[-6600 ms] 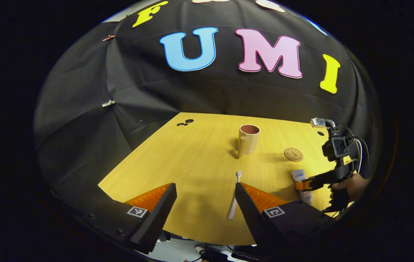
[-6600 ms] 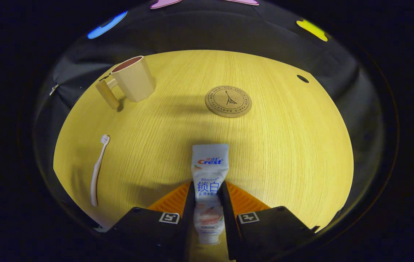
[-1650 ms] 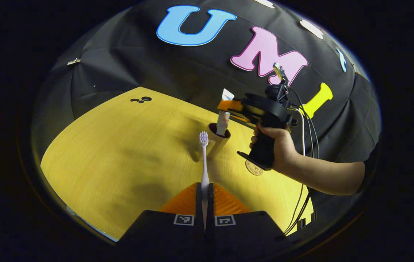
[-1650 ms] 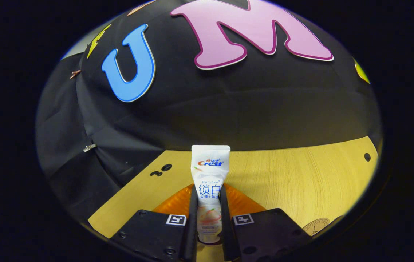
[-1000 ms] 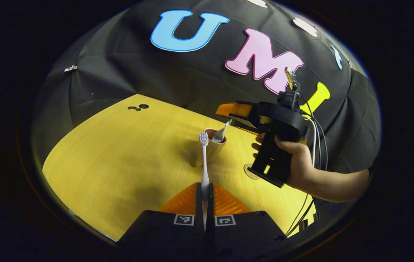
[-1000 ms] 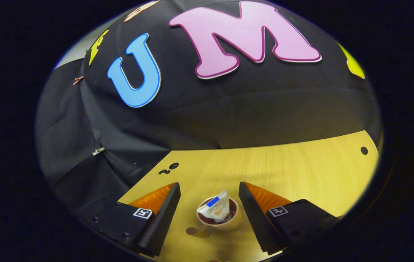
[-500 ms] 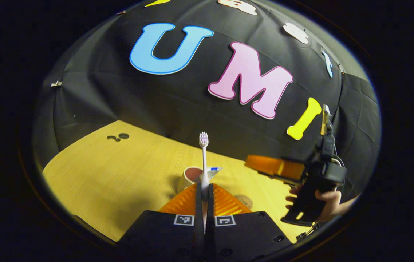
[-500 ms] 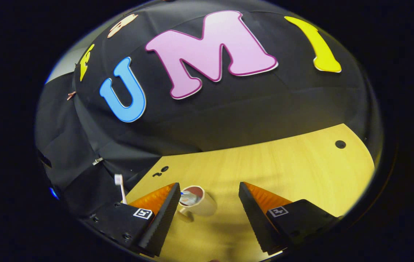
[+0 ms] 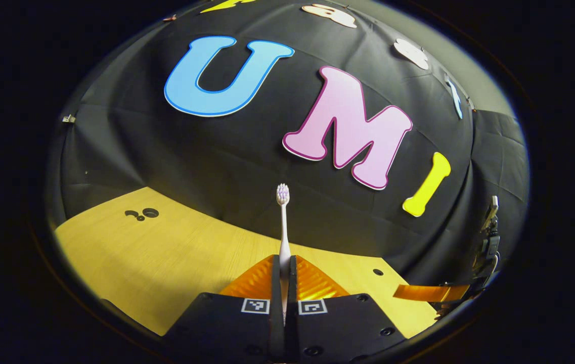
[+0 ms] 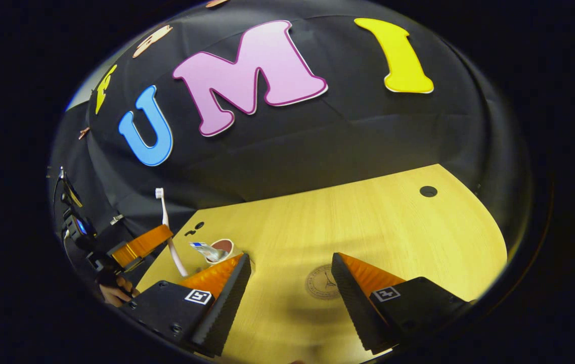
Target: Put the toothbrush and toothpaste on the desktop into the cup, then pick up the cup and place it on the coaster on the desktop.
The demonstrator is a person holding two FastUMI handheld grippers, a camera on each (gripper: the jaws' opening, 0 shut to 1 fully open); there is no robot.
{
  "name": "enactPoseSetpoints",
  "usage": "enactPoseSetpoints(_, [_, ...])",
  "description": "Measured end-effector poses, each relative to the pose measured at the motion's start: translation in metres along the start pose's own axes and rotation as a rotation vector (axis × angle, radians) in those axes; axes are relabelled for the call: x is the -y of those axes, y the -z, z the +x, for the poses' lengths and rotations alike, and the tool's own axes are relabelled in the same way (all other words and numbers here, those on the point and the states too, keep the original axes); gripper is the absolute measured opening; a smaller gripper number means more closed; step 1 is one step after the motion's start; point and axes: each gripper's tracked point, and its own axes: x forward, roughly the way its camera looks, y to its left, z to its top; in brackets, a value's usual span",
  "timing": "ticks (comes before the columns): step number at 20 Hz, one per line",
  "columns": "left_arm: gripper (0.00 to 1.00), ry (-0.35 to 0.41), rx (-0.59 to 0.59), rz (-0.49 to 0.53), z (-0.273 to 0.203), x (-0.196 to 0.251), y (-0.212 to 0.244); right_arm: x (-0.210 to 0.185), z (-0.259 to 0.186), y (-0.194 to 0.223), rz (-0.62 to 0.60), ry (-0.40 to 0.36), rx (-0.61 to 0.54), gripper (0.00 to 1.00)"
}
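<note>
Left tool [image 9: 283,283]: pressed together on the handle of the toothbrush [image 9: 282,222], which stands bristles-up between the two fingers. In the right gripper view the same tool [image 10: 140,242] hangs above the tabletop with the brush's lower end pointing down beside the cup.
Right tool [image 10: 291,283]: spread wide and holding nothing, low over the tabletop [image 10: 368,222]; the coaster shows between its fingers.
Toothpaste [image 10: 205,249]: already in the cup, leaning with its flat end sticking out over the rim.
Cup [image 10: 220,248]: upright on the tabletop, partly hidden behind the right tool's left finger; it is off the coaster.
Coaster [image 10: 323,281]: flat on the tabletop, apart from the cup, nothing on it.
Step in hand: getting the toothbrush into the cup, judging by where it hangs.
How to do it well: line the lower end of the handle over the open part of the rim, on the side the toothpaste leaves free, then bring it straight down before letting go. Releasing only once the end is inside should stop the brush tipping out.
Risk: a slanted entry could catch the rim and tip the light cup.
Left to do: cup onto the coaster.
</note>
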Motion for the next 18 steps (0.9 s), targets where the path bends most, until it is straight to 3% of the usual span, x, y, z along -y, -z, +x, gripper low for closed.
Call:
enactPoseSetpoints(7, [0.06, 0.007, 0.043, 0.000, 0.039, -0.004, 0.001, 0.018, 0.001, 0.016, -0.019, 0.023, -0.034, 0.98])
enactPoseSetpoints(18, [0.06, -0.018, 0.116, 0.038, 0.062, -0.025, 0.004, 0.024, 0.002, 0.047, -0.039, 0.021, -0.117, 0.98])
